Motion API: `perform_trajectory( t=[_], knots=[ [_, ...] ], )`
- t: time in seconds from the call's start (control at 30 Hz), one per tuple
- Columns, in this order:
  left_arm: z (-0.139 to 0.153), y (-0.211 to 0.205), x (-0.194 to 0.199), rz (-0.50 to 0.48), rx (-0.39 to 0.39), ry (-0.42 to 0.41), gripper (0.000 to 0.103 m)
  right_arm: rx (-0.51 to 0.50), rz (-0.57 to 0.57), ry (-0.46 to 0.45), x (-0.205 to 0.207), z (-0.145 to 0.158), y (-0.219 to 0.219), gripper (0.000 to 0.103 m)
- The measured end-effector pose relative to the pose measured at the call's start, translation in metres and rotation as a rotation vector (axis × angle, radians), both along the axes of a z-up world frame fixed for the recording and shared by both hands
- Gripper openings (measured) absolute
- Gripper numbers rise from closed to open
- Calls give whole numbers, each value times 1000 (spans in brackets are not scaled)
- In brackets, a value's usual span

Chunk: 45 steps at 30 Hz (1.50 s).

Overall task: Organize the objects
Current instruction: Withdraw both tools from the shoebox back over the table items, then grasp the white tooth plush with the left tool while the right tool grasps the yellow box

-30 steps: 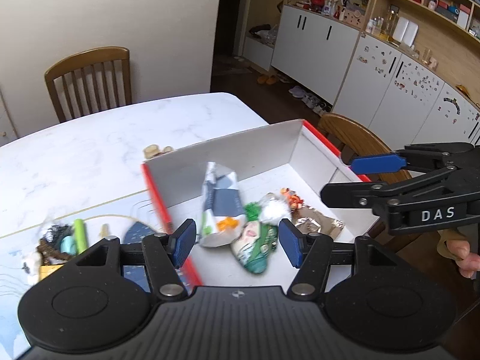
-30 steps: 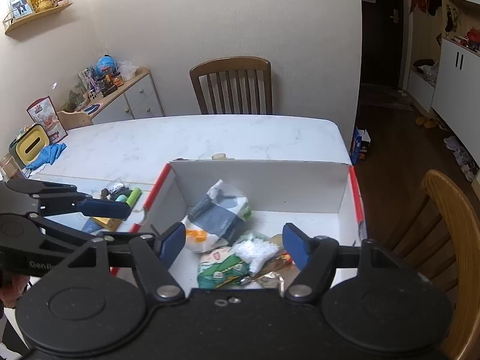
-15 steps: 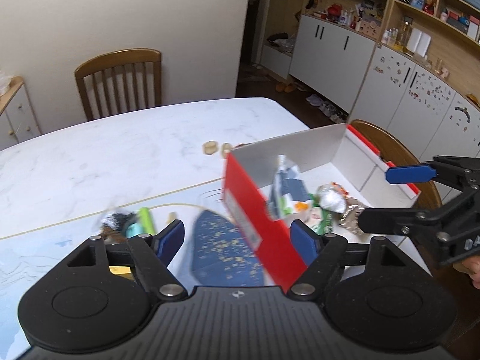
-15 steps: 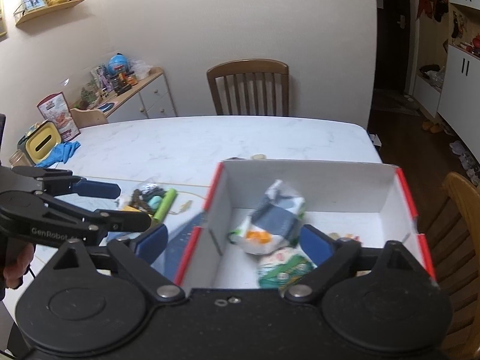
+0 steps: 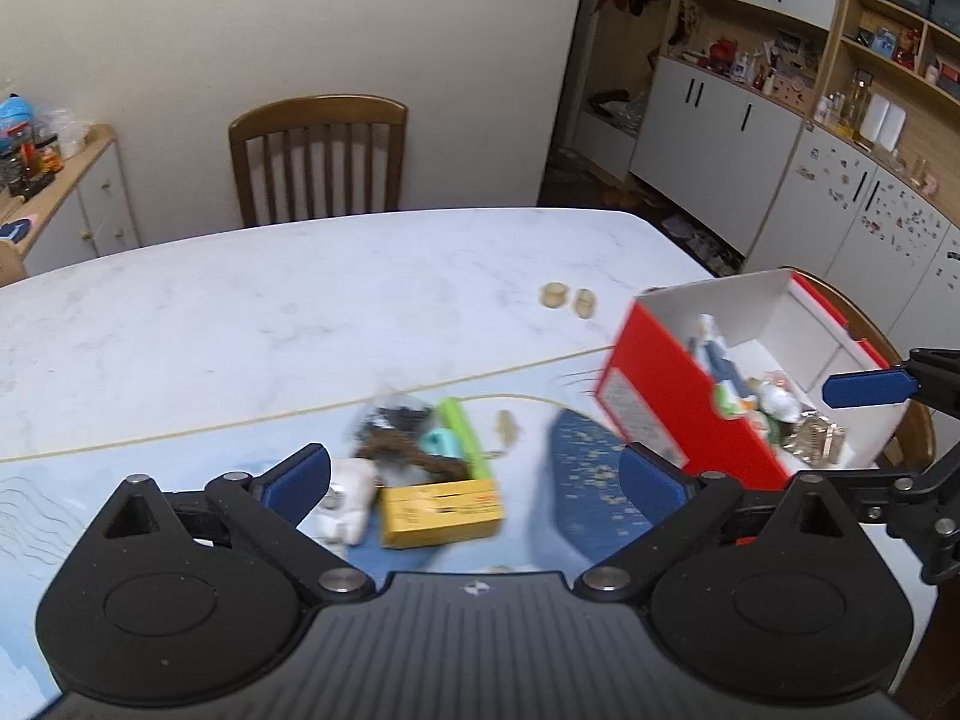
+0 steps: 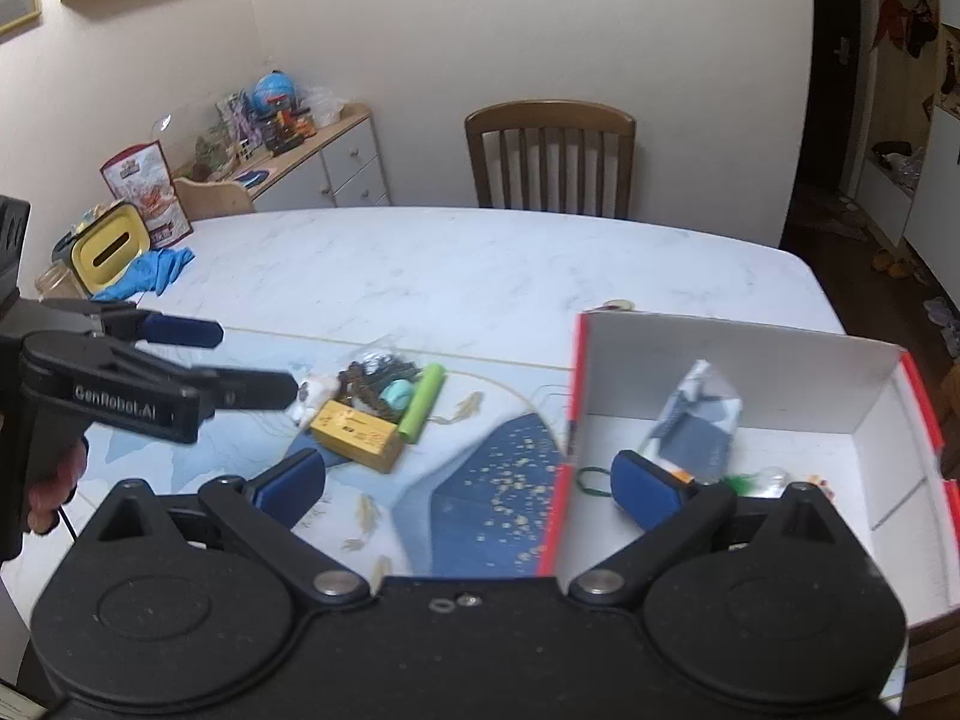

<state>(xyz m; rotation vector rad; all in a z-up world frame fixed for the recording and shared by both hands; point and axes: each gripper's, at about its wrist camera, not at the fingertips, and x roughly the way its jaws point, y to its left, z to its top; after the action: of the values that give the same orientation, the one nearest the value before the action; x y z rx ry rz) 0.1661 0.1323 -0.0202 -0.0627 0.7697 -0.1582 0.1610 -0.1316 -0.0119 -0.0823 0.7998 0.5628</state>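
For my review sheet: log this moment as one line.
left gripper: open, empty | right gripper: open, empty | yellow box: on mat | red-and-white box: part-filled

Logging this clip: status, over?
Left claw and right claw open, just widened, nothing between. Yellow box and green tube loose on mat, outside red box. Path clear.

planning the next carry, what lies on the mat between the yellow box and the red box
Right wrist view: the green tube beside the yellow box, then bare dark blue speckled mat up to the red box.
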Motion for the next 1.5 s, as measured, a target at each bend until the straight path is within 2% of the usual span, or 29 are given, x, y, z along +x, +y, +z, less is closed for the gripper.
perform_trajectory(
  t=[0.37, 0.67, 0.93, 1.2, 1.5],
  knots=[
    [-34, 60, 12, 54, -29, 24, 103, -54, 43, 18, 11, -13, 58, 101],
    [-74, 74, 36, 39, 1, 68, 103, -129, 117, 19, 22, -41, 102, 97],
    [-98, 80, 60, 52, -20, 105, 103, -209, 170, 41, 37, -74, 132, 91],
    [-110, 83, 75, 62, -57, 125, 103, -180, 139, 101, 54, -96, 152, 89],
    [-120, 83, 82, 84, -100, 150, 102, -93, 3, 177, 61, -115, 165, 89]
  ],
)
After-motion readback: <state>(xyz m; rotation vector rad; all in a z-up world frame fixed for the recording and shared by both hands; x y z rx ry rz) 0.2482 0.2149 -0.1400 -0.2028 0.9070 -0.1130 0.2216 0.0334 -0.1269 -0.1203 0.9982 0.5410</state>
